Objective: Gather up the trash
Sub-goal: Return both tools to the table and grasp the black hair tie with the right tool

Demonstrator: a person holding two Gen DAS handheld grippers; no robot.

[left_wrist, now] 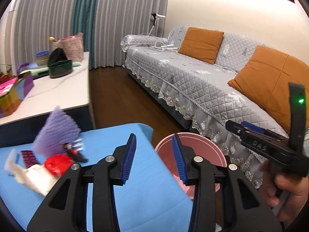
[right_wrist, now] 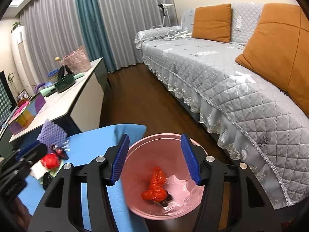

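**Trash round under way: one red wad is lying in the pink bin, a heap is waiting on the blue table**

Nearest the lens, the right hand-held gripper is hanging over the pink bin with its blue pads spread and nothing between them; a crumpled red wrapper is sitting at the bottom beside a scrap of clear film. The left hand-held gripper is likewise standing open and empty above the blue table, near its right edge. Further left on that table the rest is waiting: a red wad, white paper, a dark patterned packet and purple foam netting. By this view, the job is looking barely begun. Beyond, a grey quilted sofa is lining the right wall.
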